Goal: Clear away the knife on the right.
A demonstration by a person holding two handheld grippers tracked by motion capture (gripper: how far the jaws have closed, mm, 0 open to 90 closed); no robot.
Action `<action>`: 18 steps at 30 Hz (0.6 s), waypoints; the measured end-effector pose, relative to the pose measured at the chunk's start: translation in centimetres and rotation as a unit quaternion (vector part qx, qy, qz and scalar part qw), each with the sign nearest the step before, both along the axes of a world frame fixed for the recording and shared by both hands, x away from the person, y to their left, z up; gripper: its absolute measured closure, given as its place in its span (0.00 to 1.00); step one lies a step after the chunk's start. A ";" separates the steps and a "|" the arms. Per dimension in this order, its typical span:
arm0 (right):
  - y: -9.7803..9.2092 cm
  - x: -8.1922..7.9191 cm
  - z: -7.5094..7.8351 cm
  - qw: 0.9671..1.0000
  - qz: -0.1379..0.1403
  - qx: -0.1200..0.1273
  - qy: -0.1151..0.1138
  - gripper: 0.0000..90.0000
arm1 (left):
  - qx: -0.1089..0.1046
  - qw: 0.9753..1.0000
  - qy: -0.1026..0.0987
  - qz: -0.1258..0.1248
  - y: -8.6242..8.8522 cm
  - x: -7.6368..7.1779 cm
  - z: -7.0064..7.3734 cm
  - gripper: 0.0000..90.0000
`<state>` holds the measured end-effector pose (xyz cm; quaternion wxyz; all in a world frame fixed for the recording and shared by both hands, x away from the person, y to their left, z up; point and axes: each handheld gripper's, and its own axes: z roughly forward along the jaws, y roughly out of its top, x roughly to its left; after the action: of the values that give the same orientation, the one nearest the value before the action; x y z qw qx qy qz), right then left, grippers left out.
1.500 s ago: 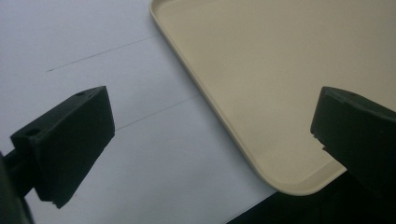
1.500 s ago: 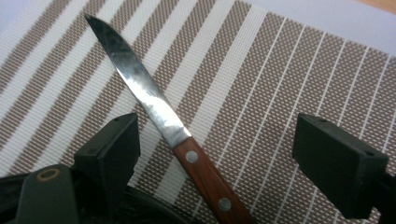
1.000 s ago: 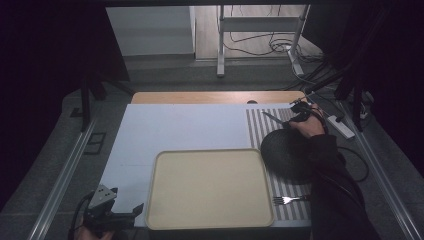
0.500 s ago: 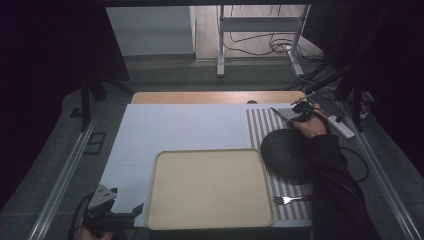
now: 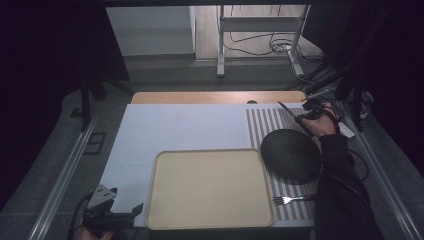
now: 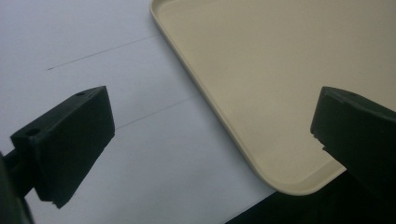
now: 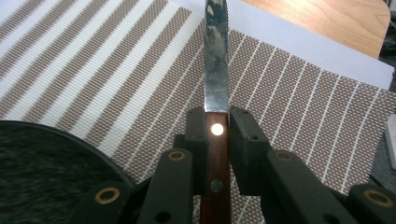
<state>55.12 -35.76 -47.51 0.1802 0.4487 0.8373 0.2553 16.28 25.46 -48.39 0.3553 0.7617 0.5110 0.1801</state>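
1. Wood-handled, your knife point(image 7: 215, 84) is clamped by its handle between the jaws of your right tongs point(image 7: 217, 128), blade pointing ahead over the striped placemat point(image 7: 299, 102).
2. From above, your right tongs point(image 5: 311, 114) sit at about 2 o'clock on the table point(image 5: 185, 125), just beyond the dark round plate point(image 5: 291, 154).
3. Your left tongs point(image 5: 116, 216) hang at 7 o'clock off the table's near corner, jaws spread wide with nothing between them.
4. Their camera looks across the beige tray point(image 6: 261, 70), whose near corner overhangs the white table edge.
5. At 5 o'clock a fork point(image 5: 289, 199) lies on the placemat, just right of the tray point(image 5: 210, 187).
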 end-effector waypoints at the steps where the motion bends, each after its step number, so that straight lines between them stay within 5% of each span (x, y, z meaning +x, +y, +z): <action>1: 0.1 -0.2 0.2 1.000 -0.001 0.001 0.000 0.87 | 0.000 1.000 0.000 0.000 0.0 0.0 0.0 0.00; 18: 1.7 -4.1 1.9 0.999 0.008 0.035 0.000 0.87 | 0.006 1.000 0.000 0.000 -0.1 0.0 0.0 0.00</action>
<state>50.97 -34.03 -45.57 0.1620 0.4486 0.8311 0.2860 16.31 25.31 -48.39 0.3506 0.7638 0.5102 0.1828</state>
